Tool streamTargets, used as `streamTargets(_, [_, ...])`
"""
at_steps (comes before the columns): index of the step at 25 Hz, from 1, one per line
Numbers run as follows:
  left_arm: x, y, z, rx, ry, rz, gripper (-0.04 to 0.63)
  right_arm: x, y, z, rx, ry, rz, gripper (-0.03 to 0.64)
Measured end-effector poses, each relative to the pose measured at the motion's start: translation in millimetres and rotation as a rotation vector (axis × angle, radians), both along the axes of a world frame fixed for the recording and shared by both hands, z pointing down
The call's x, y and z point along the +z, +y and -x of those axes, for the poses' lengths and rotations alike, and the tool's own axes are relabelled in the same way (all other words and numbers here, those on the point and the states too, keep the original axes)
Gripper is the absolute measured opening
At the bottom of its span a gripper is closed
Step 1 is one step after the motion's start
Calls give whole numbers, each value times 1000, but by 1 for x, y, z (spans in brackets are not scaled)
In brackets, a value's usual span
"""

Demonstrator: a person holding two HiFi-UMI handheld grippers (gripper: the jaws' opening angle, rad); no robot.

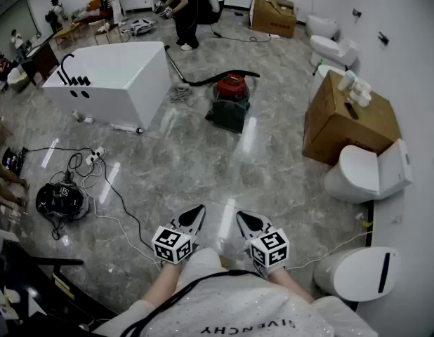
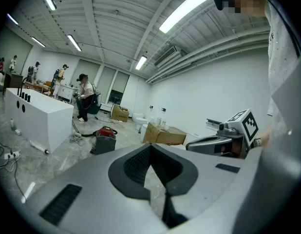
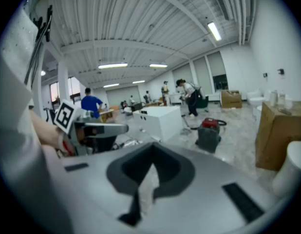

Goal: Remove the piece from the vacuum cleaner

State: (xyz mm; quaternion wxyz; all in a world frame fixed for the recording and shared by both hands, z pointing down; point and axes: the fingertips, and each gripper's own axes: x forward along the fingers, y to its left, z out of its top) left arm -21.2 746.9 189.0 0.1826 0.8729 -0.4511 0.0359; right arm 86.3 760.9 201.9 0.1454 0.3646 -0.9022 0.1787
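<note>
A red-topped vacuum cleaner (image 1: 229, 101) with a dark body stands on the marble floor far ahead of me, its black hose (image 1: 203, 78) curving off to the left. It shows small in the left gripper view (image 2: 104, 139) and in the right gripper view (image 3: 209, 133). Both grippers are held close to my body, well short of it. My left gripper (image 1: 196, 213) is shut with nothing in it. My right gripper (image 1: 243, 219) is shut and empty as well. From each gripper view the other gripper is visible alongside.
A white box-shaped unit (image 1: 115, 79) stands at the left, a cardboard box (image 1: 345, 119) and toilets (image 1: 368, 173) along the right wall. Cables and a black round device (image 1: 60, 201) lie at the left on the floor. People stand at the far end of the room.
</note>
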Motion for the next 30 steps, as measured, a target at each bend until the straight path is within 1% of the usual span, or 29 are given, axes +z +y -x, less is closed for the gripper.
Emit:
streamTargets(5, [6, 1, 2, 2, -16, 17, 20, 5, -3, -3, 24, -19, 14, 15])
streamTargets(9, [19, -15, 3, 23, -17, 40, 20, 10, -15, 0, 29, -6, 14, 14])
streamTargets(11, [26, -32, 4, 35, -11, 44, 20, 16, -28, 1, 39, 4, 23, 15])
streamTargets(14, [31, -61, 8, 48, -5, 48, 20, 24, -48, 9, 41, 9, 65, 14])
streamTargets(18, [36, -103, 25, 73, -34, 55, 20, 28, -86, 31, 19, 41, 80, 15])
streamTargets(24, [38, -174, 69, 107, -52, 78, 20, 24, -151, 66, 63, 43, 85, 14])
streamTargets(30, [38, -234, 84, 157, -58, 81, 20, 26, -201, 78, 122, 39, 107, 14])
